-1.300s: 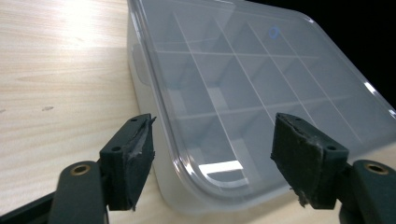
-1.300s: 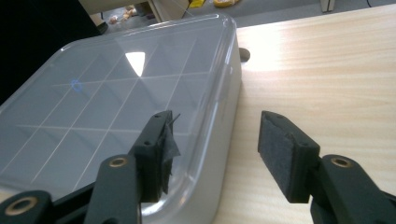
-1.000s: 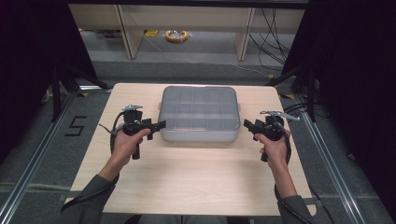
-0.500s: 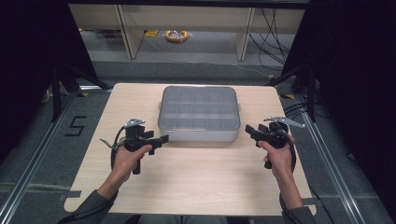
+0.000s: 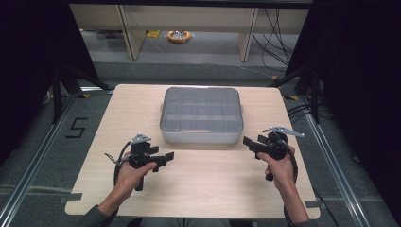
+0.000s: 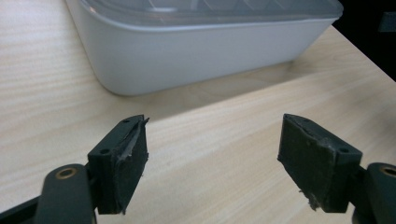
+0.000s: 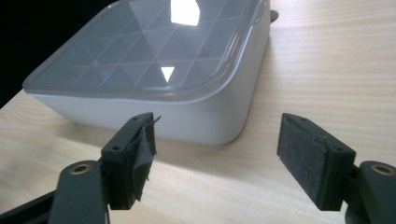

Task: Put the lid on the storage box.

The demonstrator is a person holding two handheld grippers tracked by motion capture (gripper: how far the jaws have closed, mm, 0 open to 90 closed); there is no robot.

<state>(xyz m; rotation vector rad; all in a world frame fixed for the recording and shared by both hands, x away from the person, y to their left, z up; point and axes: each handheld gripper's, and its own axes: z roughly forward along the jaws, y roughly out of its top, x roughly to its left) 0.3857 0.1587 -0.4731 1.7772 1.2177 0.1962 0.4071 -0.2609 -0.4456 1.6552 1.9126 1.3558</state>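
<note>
Pulled back from the box (image 5: 202,115), both grippers: left (image 5: 160,158), right (image 5: 252,144). Fingers wide, holding nothing. Could bump box, slide it off counter (image 5: 203,189).

Each hand carries a black tool: the left tool (image 5: 163,158) and right tool (image 5: 249,143) have a pistol-style handle, a grey three-cornered plate on top and a black cable looping off. Their jaws are blocky, with brass-ringed pivot holes, small screw holes and frayed dark pads (image 6: 133,149). Grey sleeves (image 5: 97,217) cover the forearms.
</note>
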